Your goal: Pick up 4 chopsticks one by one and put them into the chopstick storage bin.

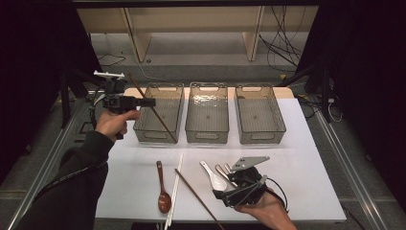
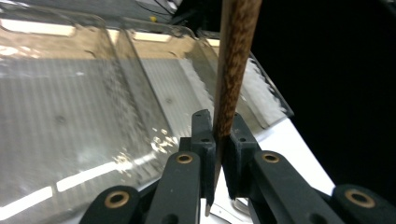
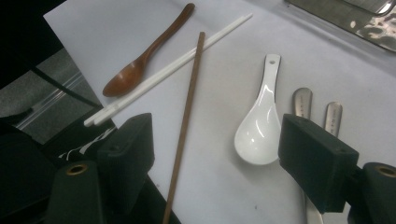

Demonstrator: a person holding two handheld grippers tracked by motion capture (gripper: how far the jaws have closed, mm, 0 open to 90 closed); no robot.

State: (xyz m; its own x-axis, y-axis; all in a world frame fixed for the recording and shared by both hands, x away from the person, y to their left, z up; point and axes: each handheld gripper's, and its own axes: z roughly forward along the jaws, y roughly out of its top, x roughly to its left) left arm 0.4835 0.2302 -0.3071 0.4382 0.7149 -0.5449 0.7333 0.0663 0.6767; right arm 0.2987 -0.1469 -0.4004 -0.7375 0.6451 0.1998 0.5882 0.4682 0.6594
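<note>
Overhead, left tool clamps brown chopstick; right tool gapes above white spoon.

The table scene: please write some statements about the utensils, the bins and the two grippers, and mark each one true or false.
1. The left gripper is shut on a brown chopstick. True.
2. Four clear bins stand on the table. False: three clear bins stand in a row.
3. The right gripper stands open above the table. True.
4. The white spoon lies inside a bin. False: it lies on the white table.
5. The wooden spoon lies beside the white chopsticks. True.
</note>
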